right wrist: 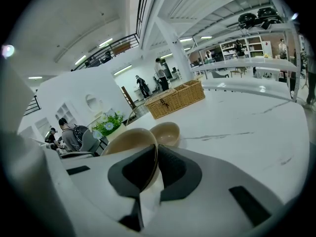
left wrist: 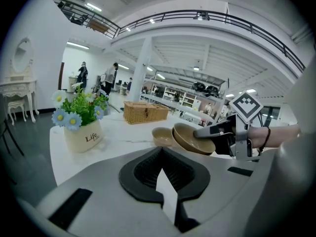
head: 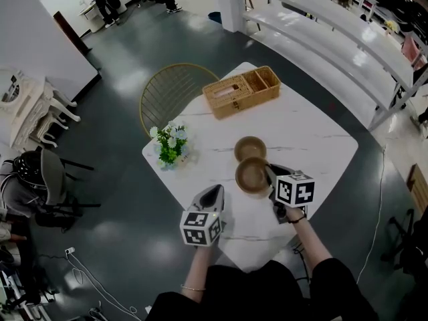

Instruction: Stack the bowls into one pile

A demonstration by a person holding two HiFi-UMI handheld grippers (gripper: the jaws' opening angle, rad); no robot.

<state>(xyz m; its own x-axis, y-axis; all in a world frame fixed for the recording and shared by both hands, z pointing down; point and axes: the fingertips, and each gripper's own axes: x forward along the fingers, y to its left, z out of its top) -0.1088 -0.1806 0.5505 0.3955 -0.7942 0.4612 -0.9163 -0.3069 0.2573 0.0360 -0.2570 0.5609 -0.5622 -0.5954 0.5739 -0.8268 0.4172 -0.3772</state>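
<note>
Two tan bowls are over the white marble table (head: 314,159). One bowl (head: 249,148) (right wrist: 166,132) rests on the tabletop. The other bowl (head: 252,176) (left wrist: 190,139) (right wrist: 126,139) hangs tilted just in front of it, lifted off the table. My right gripper (head: 269,172) (right wrist: 155,152) (left wrist: 207,132) is shut on its near right rim, which runs between the pads. My left gripper (head: 215,191) (left wrist: 160,152) hovers left of the held bowl, apart from it, jaws together and nothing in them.
A wicker basket (head: 241,91) sits at the table's far side. A pot of flowers (head: 171,146) stands near the left edge. A gold wire chair (head: 170,92) is tucked behind the far left corner. Grey floor surrounds the table.
</note>
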